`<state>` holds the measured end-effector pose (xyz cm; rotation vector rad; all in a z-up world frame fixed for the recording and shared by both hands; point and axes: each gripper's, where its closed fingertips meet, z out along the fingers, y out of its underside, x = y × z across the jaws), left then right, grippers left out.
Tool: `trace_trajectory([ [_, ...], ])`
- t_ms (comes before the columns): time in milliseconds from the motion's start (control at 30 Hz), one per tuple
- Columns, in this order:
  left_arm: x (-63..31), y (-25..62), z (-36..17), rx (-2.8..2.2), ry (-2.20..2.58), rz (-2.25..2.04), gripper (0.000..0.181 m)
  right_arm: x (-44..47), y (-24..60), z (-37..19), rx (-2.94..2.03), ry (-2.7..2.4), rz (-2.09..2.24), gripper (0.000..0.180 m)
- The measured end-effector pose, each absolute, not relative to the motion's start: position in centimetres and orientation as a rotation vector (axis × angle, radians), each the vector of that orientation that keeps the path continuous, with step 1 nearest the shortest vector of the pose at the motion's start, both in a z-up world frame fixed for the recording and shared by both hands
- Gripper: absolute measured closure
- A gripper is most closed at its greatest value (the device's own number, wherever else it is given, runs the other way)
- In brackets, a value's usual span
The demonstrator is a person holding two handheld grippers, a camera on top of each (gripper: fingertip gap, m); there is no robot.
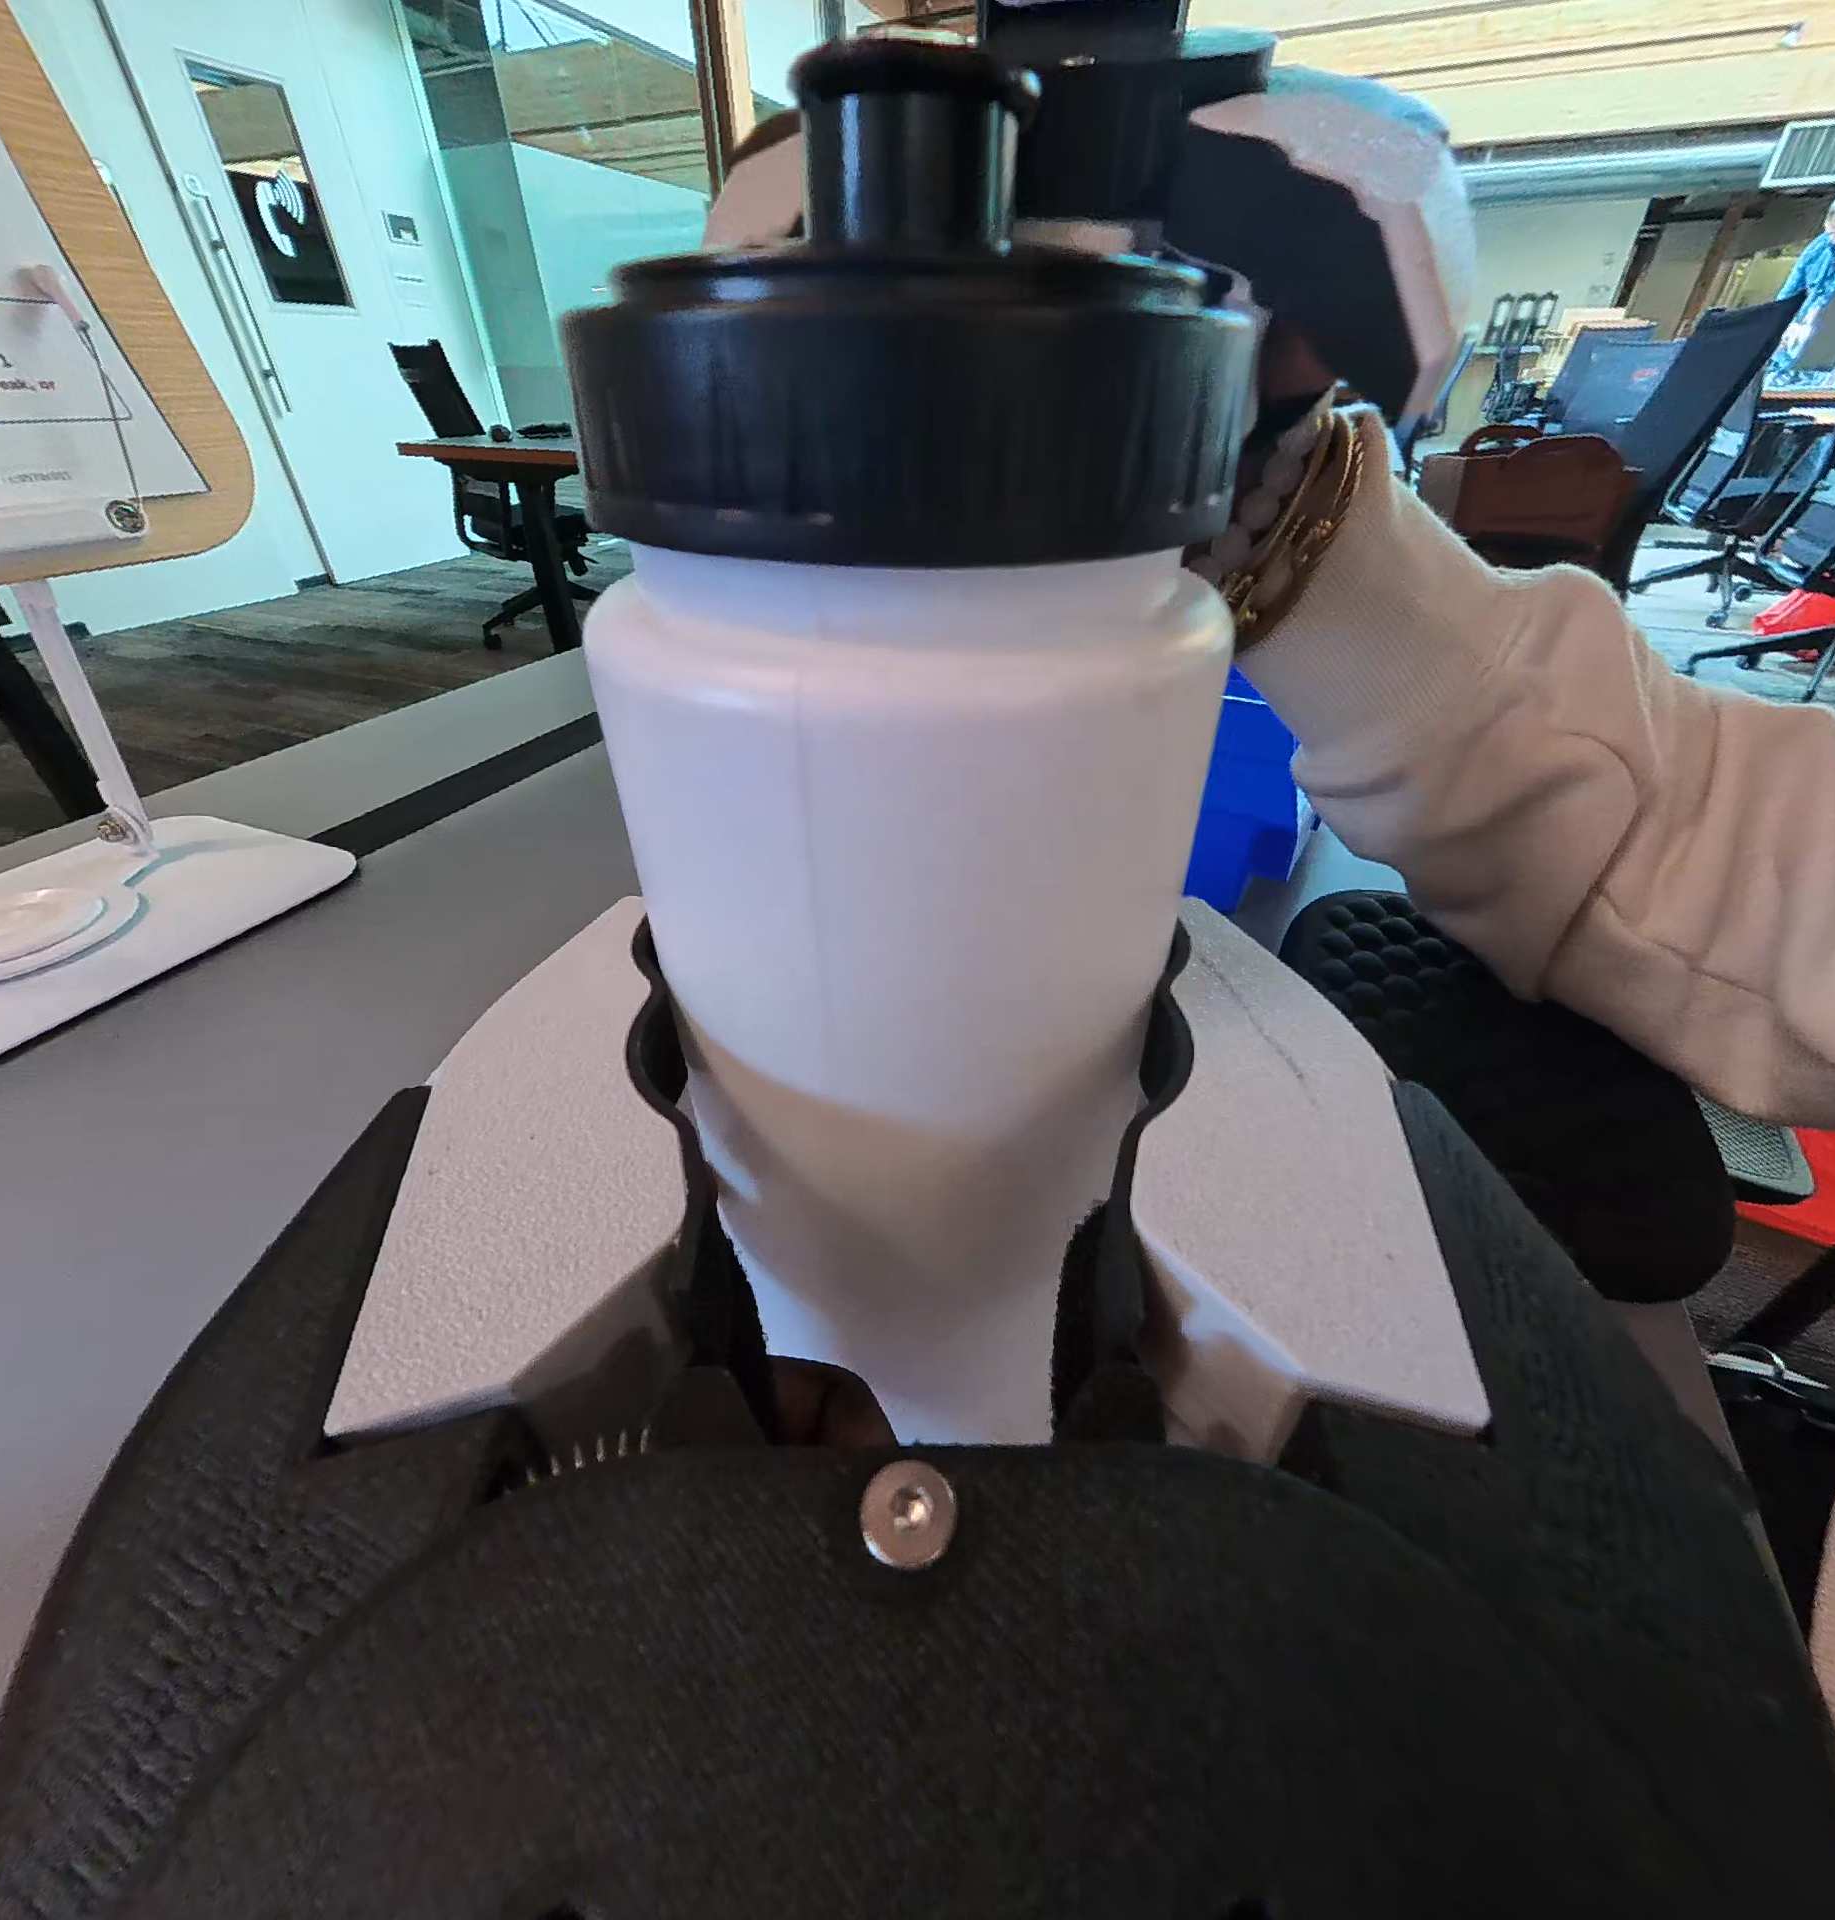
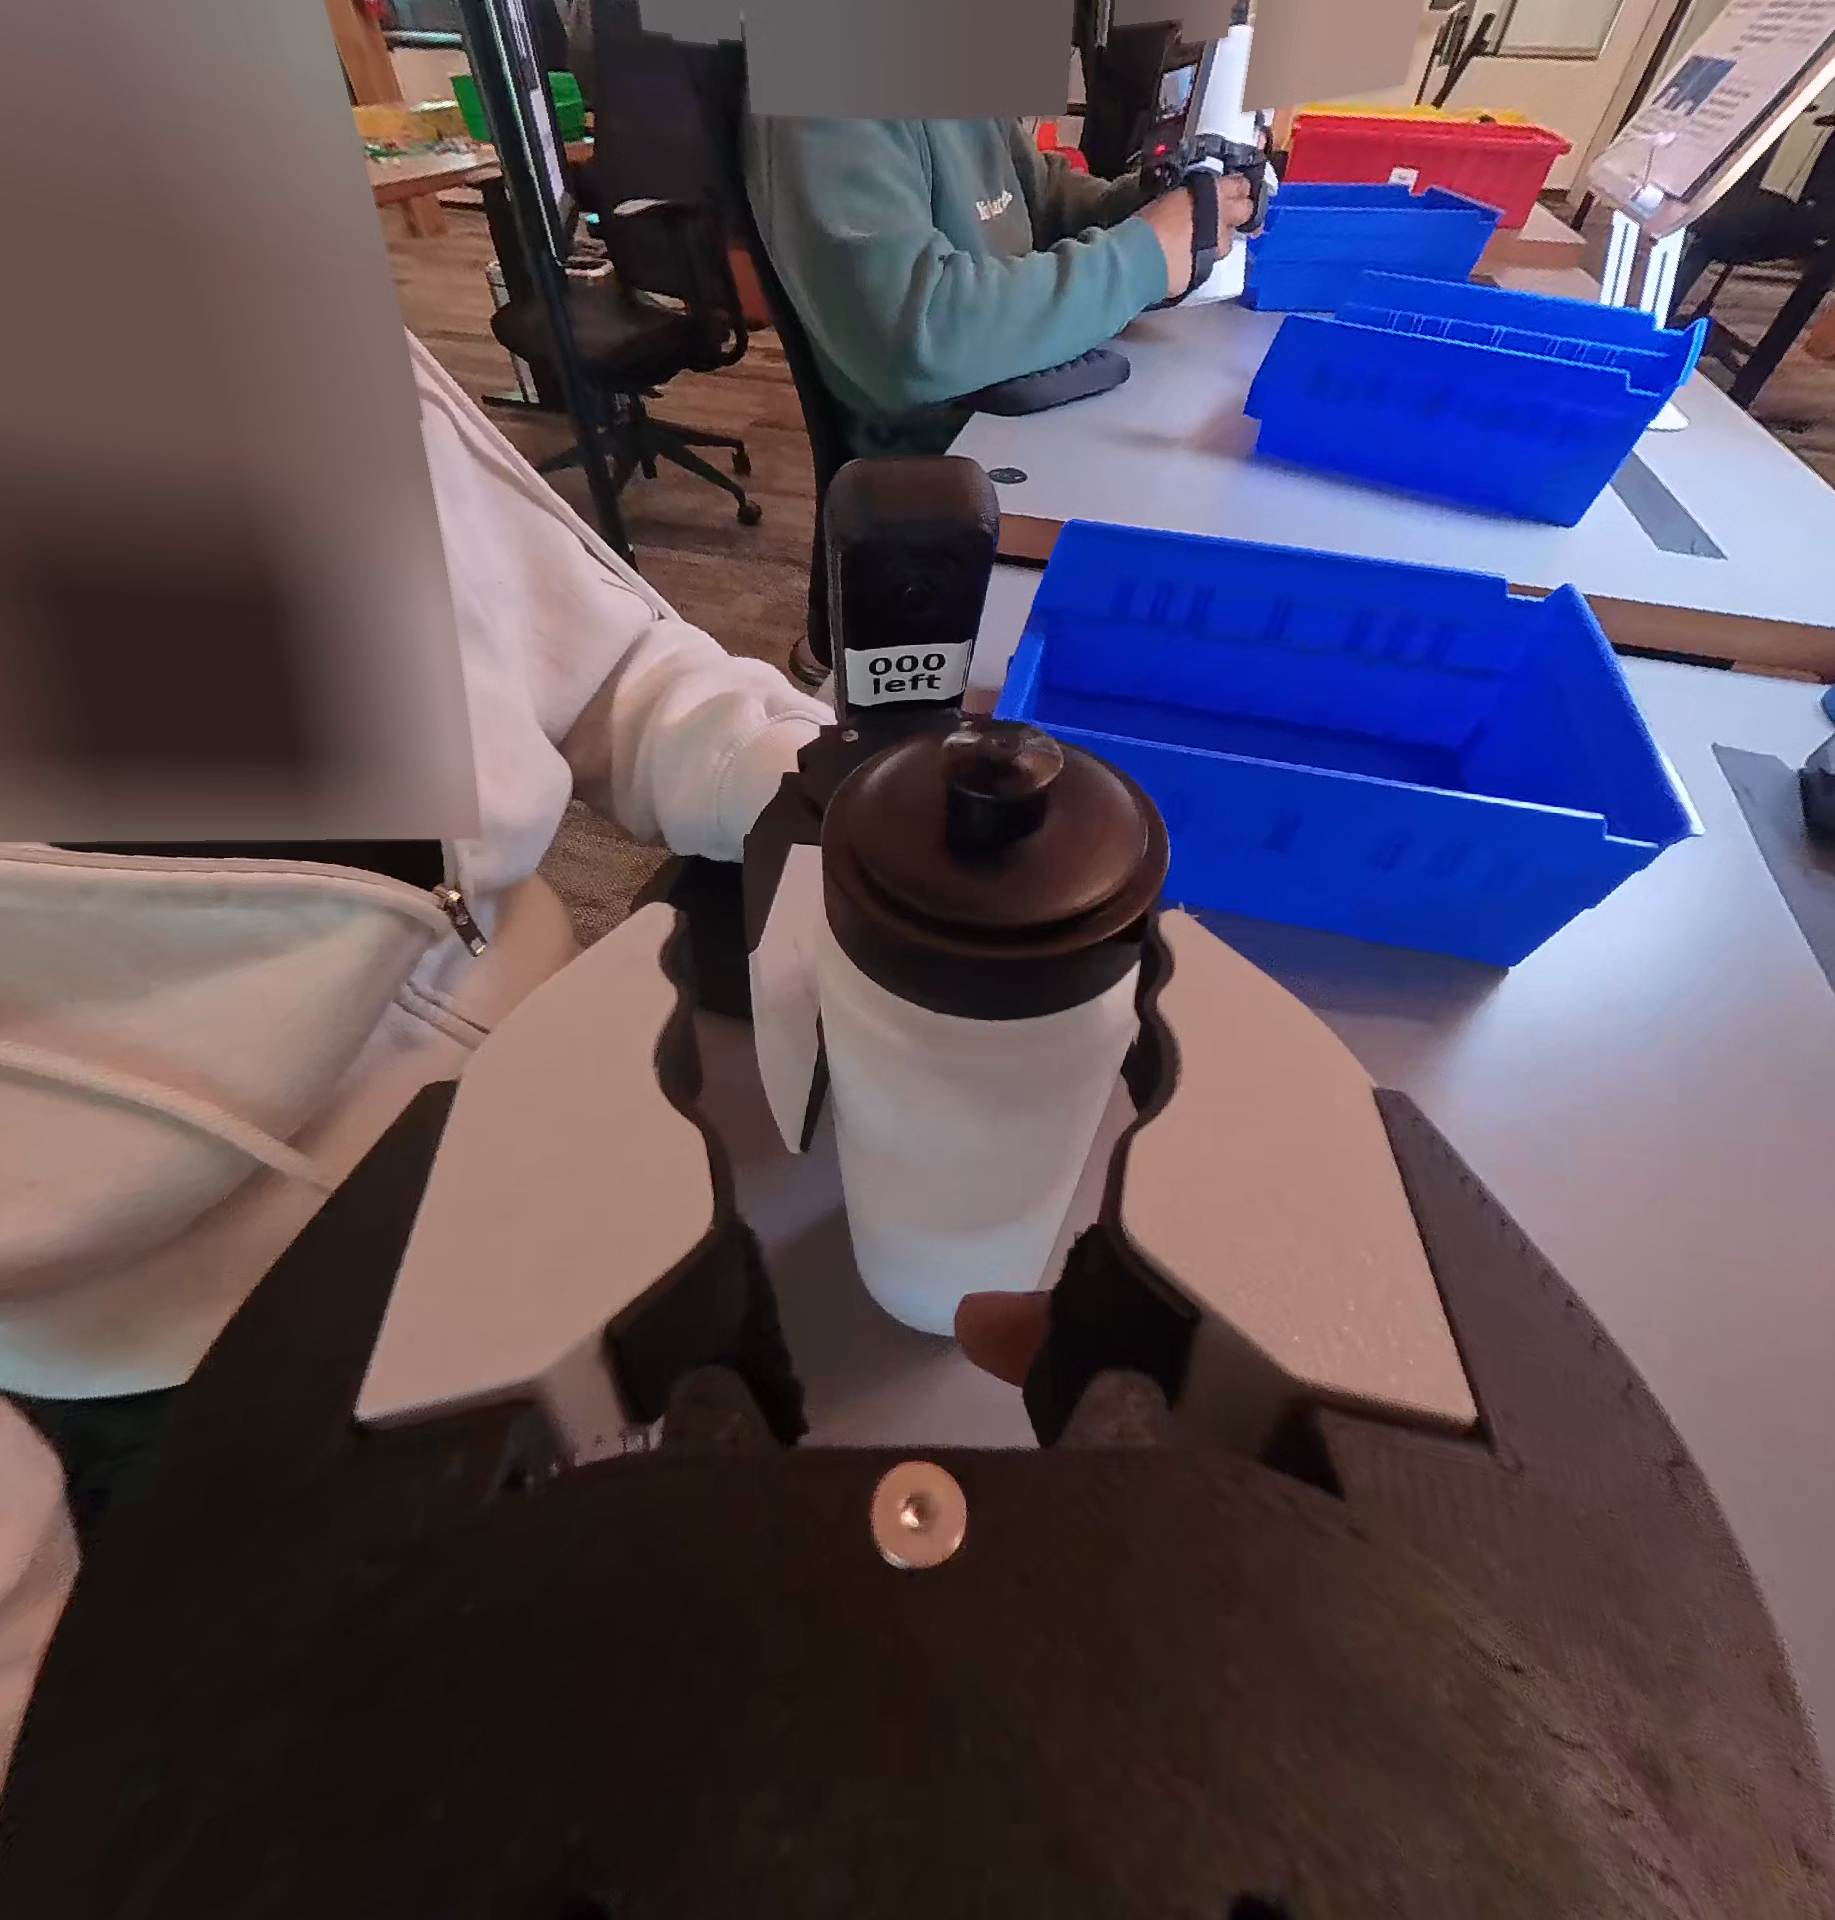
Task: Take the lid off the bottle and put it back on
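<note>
Clamped between my left tongs, the white bottle stands upright, black lid on.

From my right wrist, my right tongs are spread around that lid; bottle on the counter, just beside a blue bin.

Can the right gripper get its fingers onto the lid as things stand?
Probably yes. The right gripper is open around the black lid, with nothing between. The left gripper clamps the white bottle lower down, clear of the lid.
</note>
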<state>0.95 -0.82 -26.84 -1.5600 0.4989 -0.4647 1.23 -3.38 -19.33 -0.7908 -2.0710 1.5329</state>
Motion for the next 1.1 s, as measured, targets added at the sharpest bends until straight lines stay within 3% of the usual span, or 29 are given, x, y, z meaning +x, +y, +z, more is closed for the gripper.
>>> trace_trajectory([
  [167,1.0,-0.8,-26.8,-1.554,0.504,-0.469,0.093,1.3,-2.3,-19.3,-0.788,-2.048,1.515,0.124],
  [267,1.2,-1.0,-26.8,-1.549,0.521,-0.495,0.093,-0.2,-2.9,-18.6,-0.716,-1.938,1.578,0.085],
  [300,1.3,-1.1,-26.8,-1.549,0.528,-0.508,0.093,-0.6,-3.5,-18.3,-0.67,-1.917,1.615,0.079],
  [367,1.5,-1.3,-26.8,-1.546,0.539,-0.523,0.093,-1.2,-4.5,-18.1,-0.596,-1.903,1.658,0.087],
  [433,1.6,-1.3,-26.8,-1.544,0.54,-0.52,0.093,-1.2,-5.3,-18.5,-0.566,-1.957,1.664,0.111],
  [567,1.2,-0.8,-26.8,-1.569,0.472,-0.471,0.093,-1.7,-4.7,-18.8,-0.7,-1.99,1.541,0.111],
  [800,1.6,-1.2,-26.8,-1.55,0.511,-0.443,0.093,-1.8,-4.7,-19.4,-1.034,-2.069,0.936,0.112],
  [933,4.1,-3.4,-26.7,-1.488,0.671,-0.7,0.093,0.0,-7.3,-19.1,-0.82,-2.178,1.135,0.078],
  [1100,4.8,-4.9,-26.6,-1.415,0.788,-0.81,0.093,1.7,-7.8,-20.0,-0.56,-2.256,1.385,0.085],
])
